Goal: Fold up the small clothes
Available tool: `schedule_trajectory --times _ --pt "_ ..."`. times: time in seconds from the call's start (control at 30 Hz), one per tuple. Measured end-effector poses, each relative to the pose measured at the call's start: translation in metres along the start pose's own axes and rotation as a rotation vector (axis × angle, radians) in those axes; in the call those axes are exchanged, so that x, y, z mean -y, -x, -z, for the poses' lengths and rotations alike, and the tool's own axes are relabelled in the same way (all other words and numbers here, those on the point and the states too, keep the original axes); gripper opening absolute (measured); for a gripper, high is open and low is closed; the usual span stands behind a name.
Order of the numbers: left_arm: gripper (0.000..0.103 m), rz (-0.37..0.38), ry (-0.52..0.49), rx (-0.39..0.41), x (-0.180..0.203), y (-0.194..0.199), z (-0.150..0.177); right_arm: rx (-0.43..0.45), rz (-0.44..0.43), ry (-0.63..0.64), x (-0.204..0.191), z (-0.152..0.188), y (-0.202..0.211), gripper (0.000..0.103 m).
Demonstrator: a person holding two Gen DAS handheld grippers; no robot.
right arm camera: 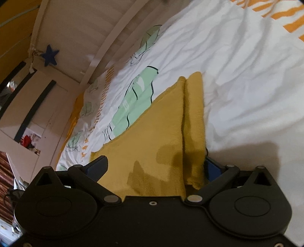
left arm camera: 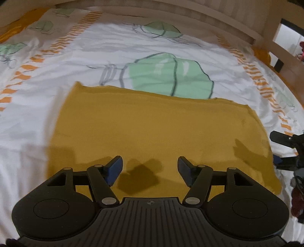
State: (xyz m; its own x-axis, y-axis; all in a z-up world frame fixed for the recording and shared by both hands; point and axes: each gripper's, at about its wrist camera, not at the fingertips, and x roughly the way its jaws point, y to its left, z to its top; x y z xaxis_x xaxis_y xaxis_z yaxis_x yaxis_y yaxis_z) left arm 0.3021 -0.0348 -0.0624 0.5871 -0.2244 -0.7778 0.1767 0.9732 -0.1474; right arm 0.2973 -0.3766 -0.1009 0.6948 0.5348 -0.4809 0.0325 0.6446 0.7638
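Observation:
A mustard-yellow knit cloth (left arm camera: pixel 152 129) lies flat on the bed, its far edge across a green leaf print. My left gripper (left arm camera: pixel 150 169) hovers over the cloth's near part, open, with nothing between its blue pads. At the cloth's right edge my right gripper (left arm camera: pixel 285 150) comes in from the side. In the right wrist view the cloth (right arm camera: pixel 155 133) runs between the wide-apart fingers of the right gripper (right arm camera: pixel 155 167), with a narrow folded strip (right arm camera: pixel 194 114) along one side. That strip partly hides the right finger (right arm camera: pixel 212 168). The pads do not press on the cloth.
The white duvet (left arm camera: pixel 133 43) with green leaves and orange stripes covers the bed. A pale wooden rail (left arm camera: pixel 171 11) runs along the far side. A blue star (right arm camera: pixel 49 55) hangs on the wall panel, and a shelf with a red item (right arm camera: pixel 26 140) stands beyond the bed end.

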Motion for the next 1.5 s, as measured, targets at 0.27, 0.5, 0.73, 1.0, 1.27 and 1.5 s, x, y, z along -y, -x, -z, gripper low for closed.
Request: schedule_trajectory --times 0.27,0.5,0.73,1.0,1.27,1.5 --pt "0.062 -0.075 -0.007 0.013 -0.053 0.028 -0.005 -0.022 0.039 0.060 -0.012 0.006 -0.010 0.067" --pt "0.062 -0.063 0.026 0.018 -0.085 0.027 -0.021 0.006 0.134 0.096 -0.019 0.010 -0.007 0.029" --pt "0.062 -0.049 0.093 0.031 -0.113 0.028 -0.033 0.054 0.202 0.165 -0.067 0.013 -0.005 0.026" --pt "0.062 -0.020 0.157 0.029 -0.138 0.035 -0.041 -0.005 0.199 0.264 -0.148 0.015 -0.042 0.025" --pt "0.062 -0.024 0.193 0.053 -0.160 0.049 -0.049 -0.076 0.117 0.324 -0.213 0.040 -0.110 0.023" --pt "0.062 -0.037 0.231 0.050 -0.179 0.051 -0.051 -0.149 0.141 0.377 -0.237 0.069 -0.167 0.023"
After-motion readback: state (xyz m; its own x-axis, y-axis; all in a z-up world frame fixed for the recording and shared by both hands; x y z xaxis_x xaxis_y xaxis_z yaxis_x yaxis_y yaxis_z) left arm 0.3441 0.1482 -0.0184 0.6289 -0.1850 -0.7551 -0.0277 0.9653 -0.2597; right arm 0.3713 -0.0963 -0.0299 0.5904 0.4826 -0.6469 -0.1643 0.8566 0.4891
